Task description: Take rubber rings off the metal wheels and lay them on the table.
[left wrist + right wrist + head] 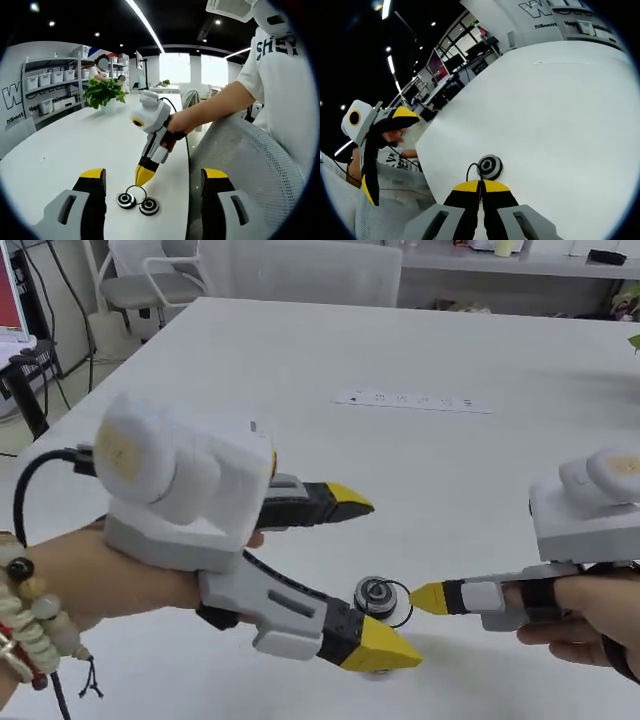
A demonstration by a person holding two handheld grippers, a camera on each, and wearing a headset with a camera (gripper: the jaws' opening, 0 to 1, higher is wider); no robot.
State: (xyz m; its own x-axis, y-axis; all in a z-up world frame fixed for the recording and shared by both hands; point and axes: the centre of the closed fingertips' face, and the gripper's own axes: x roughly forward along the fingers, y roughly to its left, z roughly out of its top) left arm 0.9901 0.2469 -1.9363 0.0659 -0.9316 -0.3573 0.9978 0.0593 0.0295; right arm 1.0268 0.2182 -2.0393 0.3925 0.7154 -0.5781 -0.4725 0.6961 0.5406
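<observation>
A small metal wheel [374, 593] lies on the white table [420, 480] between my two grippers. A thin black rubber ring [408, 603] loops out from it to the tip of my right gripper [425, 597], which is shut on the ring. The right gripper view has the same wheel [490, 167], the ring [468, 172] and the shut gripper [481, 187]. My left gripper [368, 575] is open, one jaw on either side of the wheel and touching nothing. In the left gripper view two wheels [126, 200] [149, 206] lie side by side, the ring [134, 189] rising to the right gripper [144, 176].
A white power strip [412, 400] lies farther back on the table. An office chair [150, 280] stands beyond the far left corner. A potted plant [102, 92] sits on the table well past the right gripper. The wheels lie near the table's front edge.
</observation>
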